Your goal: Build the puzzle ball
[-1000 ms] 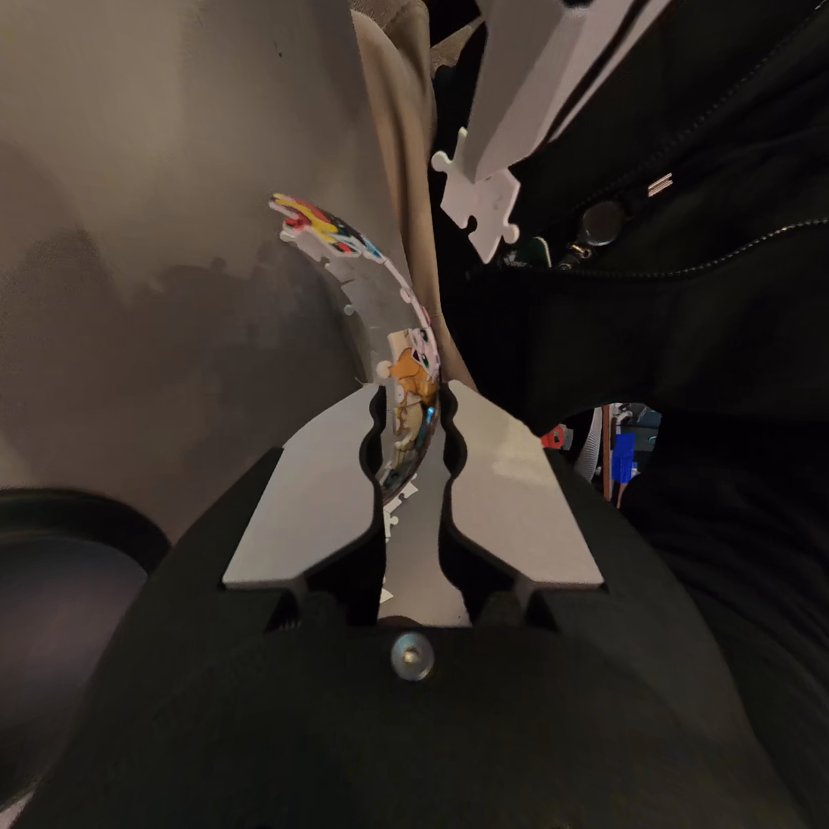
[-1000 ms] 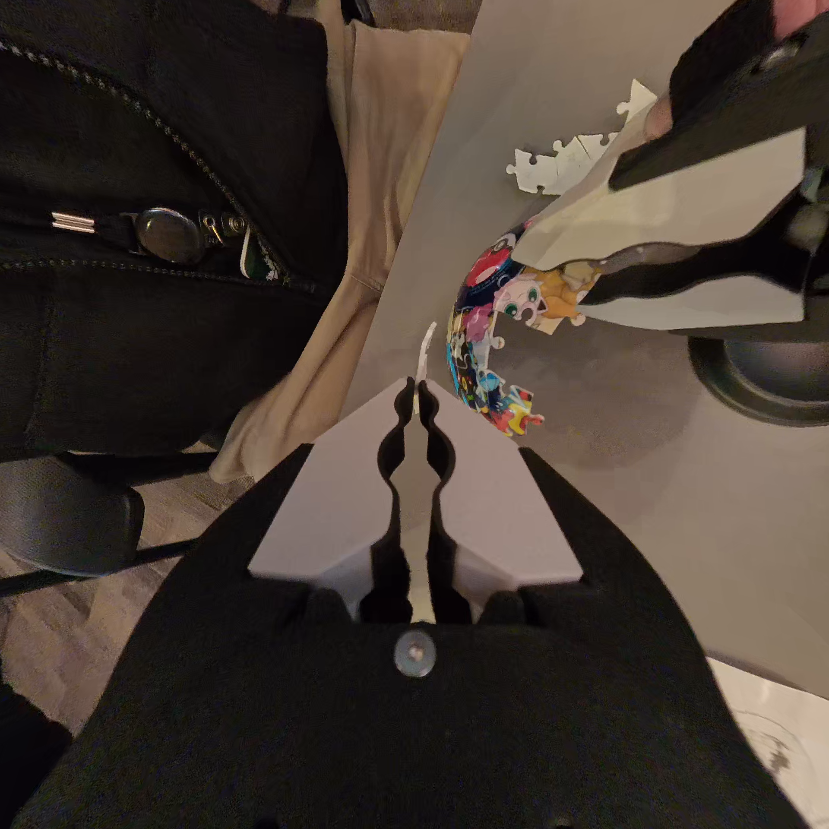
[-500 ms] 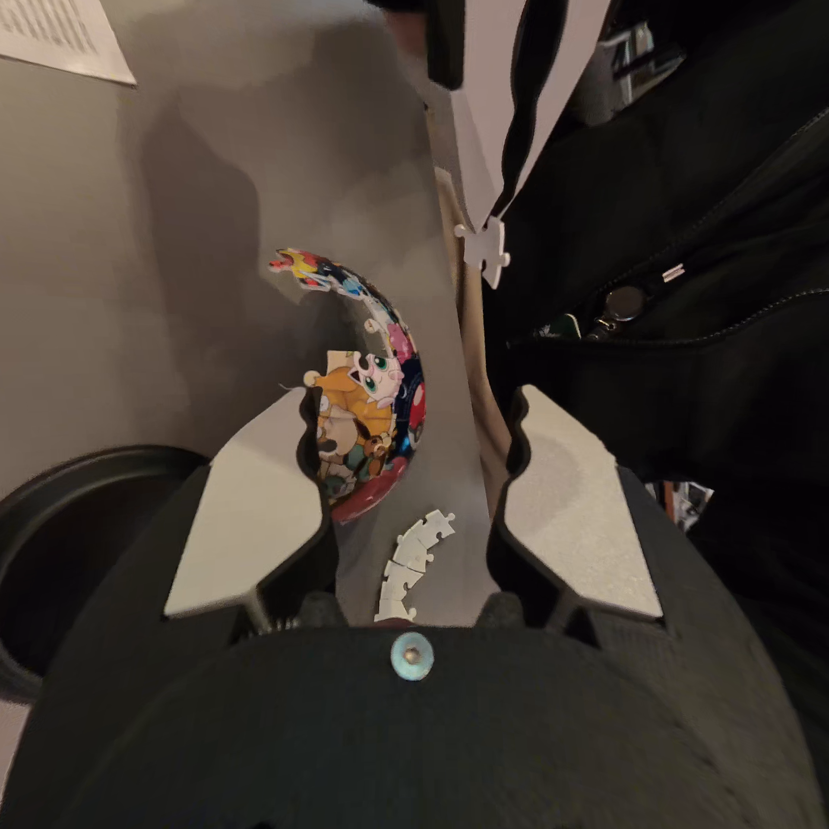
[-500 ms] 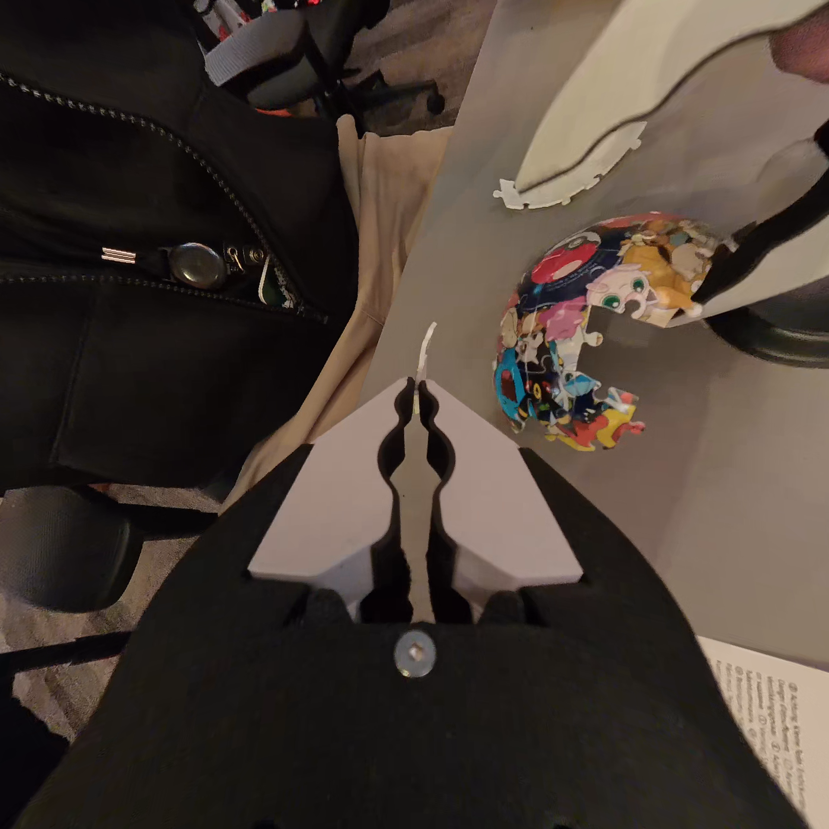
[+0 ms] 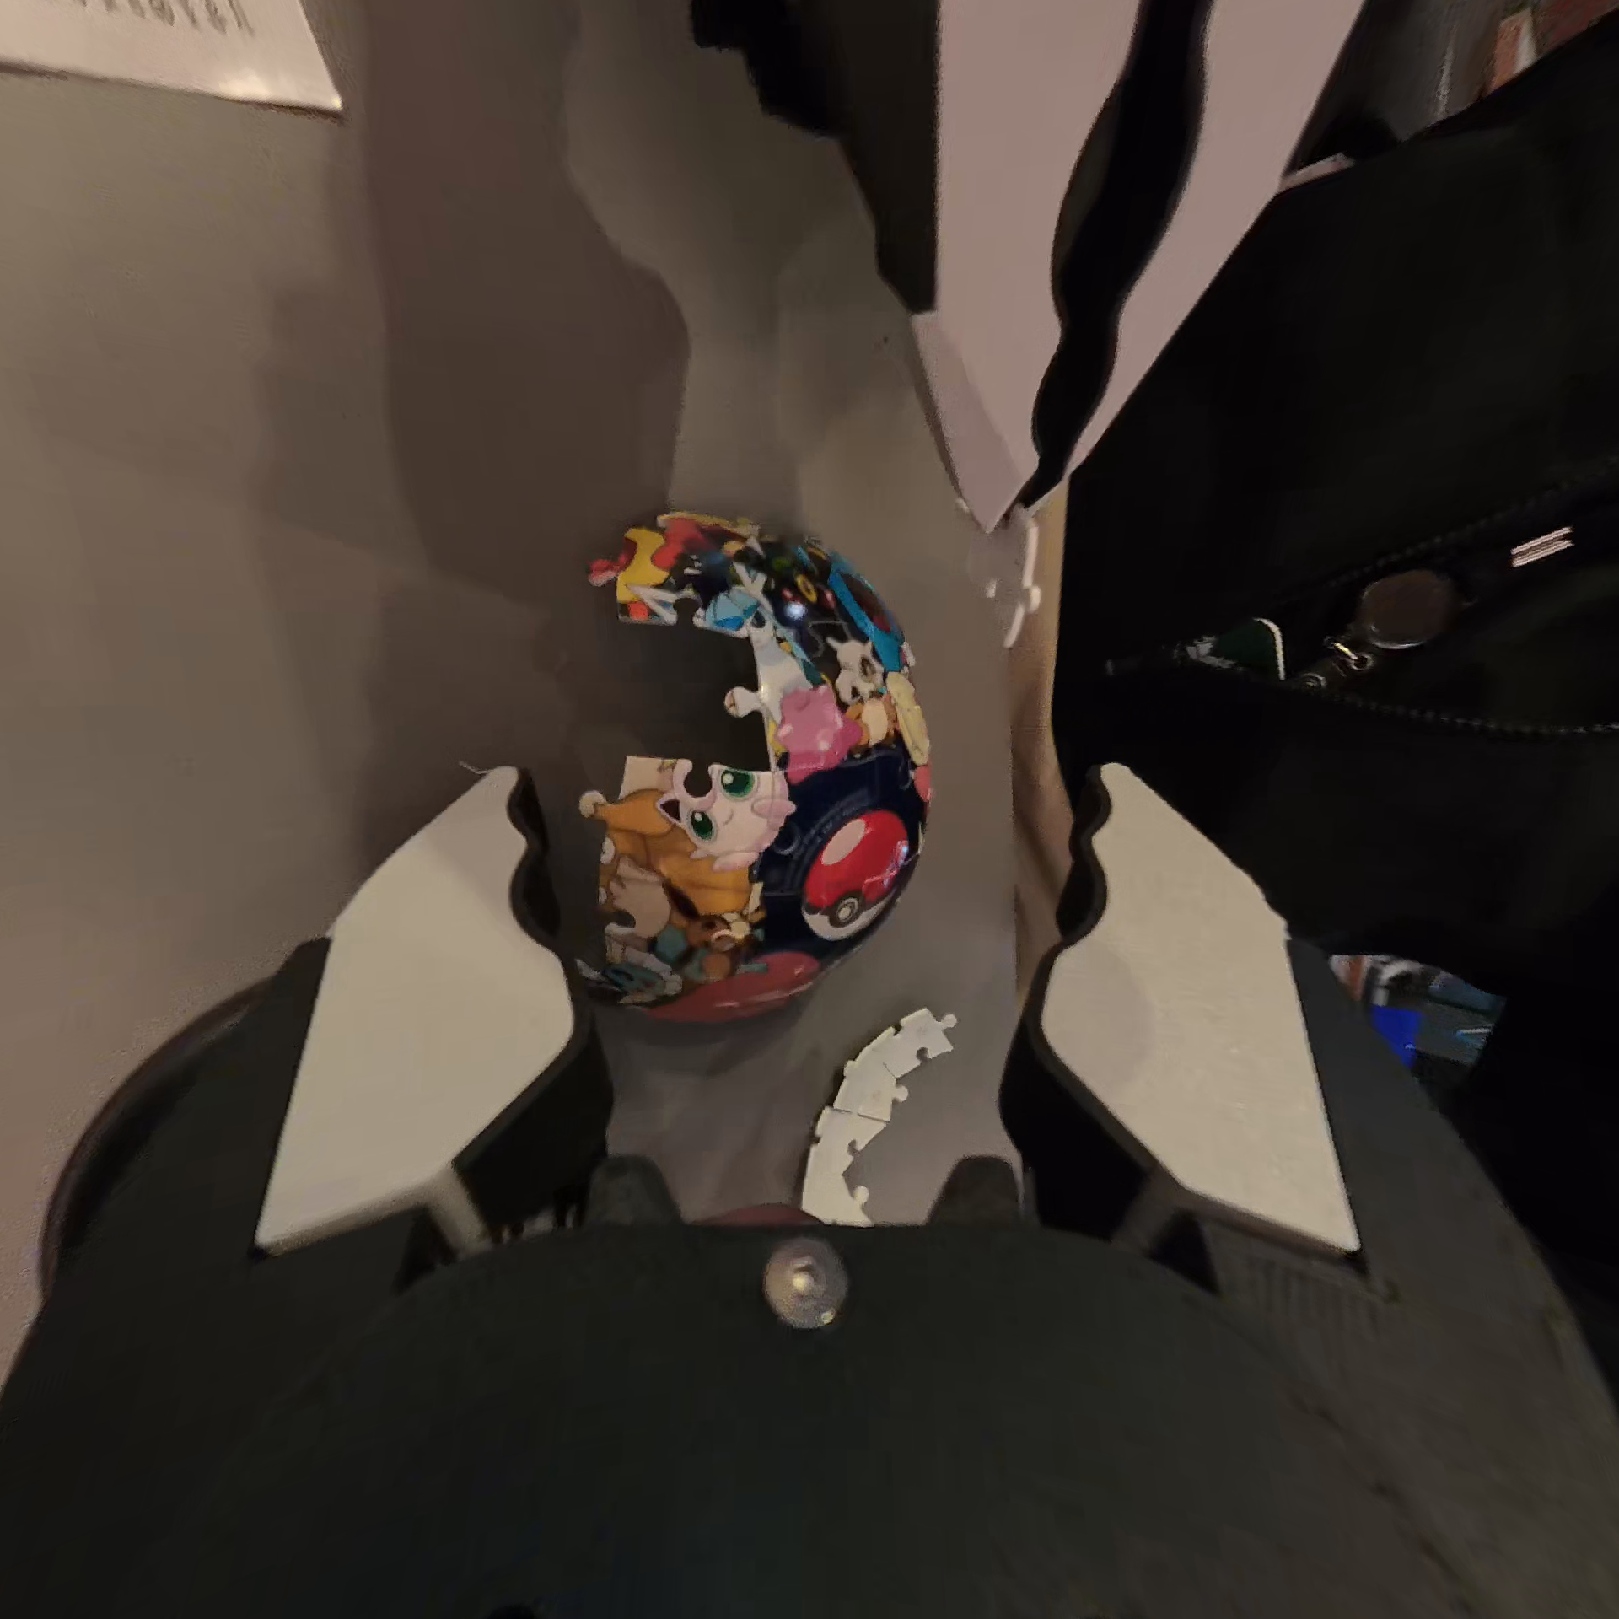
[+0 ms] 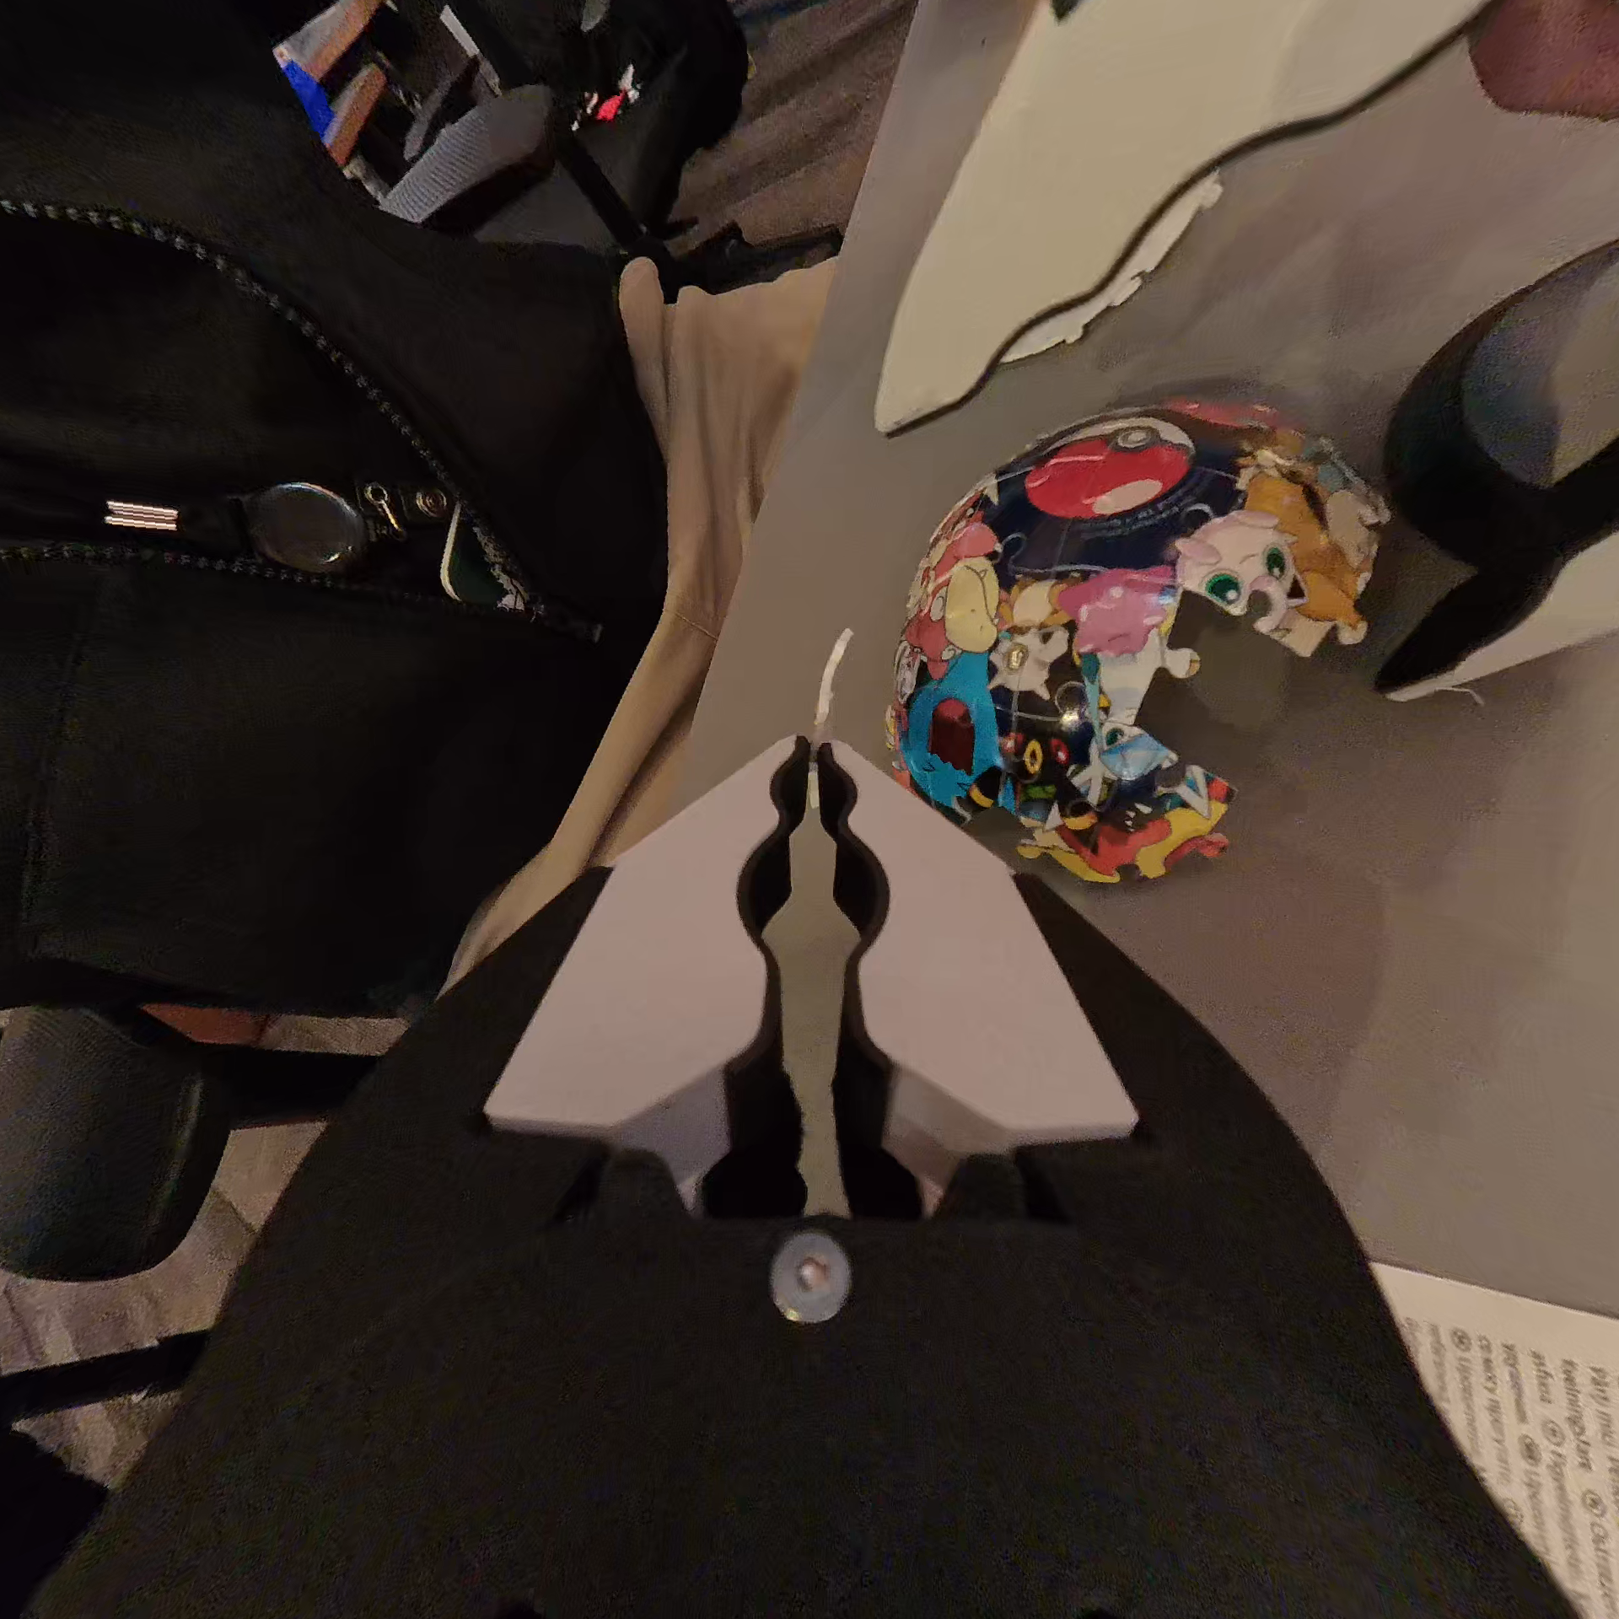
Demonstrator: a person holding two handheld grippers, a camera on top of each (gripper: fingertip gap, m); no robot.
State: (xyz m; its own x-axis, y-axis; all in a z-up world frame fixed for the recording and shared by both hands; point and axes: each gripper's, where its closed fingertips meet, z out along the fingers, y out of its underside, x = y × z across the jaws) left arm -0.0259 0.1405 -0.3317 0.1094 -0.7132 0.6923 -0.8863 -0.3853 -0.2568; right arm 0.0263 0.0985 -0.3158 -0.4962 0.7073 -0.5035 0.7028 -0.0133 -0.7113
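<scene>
The partly built puzzle ball (image 5: 788, 753), a colourful curved shell with a gap in its side, lies on the grey table (image 5: 263, 526). My left gripper (image 5: 806, 788) is open, with its fingers on either side of the ball and not gripping it. The ball (image 6: 1078, 648) also shows in the right wrist view, between the left gripper's fingers (image 6: 1095, 175). My right gripper (image 6: 810, 753) is shut on a white puzzle piece (image 6: 828, 692), seen edge-on, just left of the ball near the table edge. The left wrist view shows that piece (image 5: 1016, 578) at the right gripper's tips.
A curved white strip of joined pieces (image 5: 867, 1113) lies face down near the ball. A printed sheet (image 6: 1533, 1419) lies on the table; a sheet (image 5: 175, 53) also shows far left. A dark round object (image 5: 114, 1139) sits beside the left finger. A person's black jacket (image 6: 263, 701) borders the table edge. The tips of one gripper are about 8 cm away from the tips of the other.
My left gripper opened and let go of the ball shell, which now lies on the table between its fingers. The right gripper stays shut on the white piece beside the ball.
</scene>
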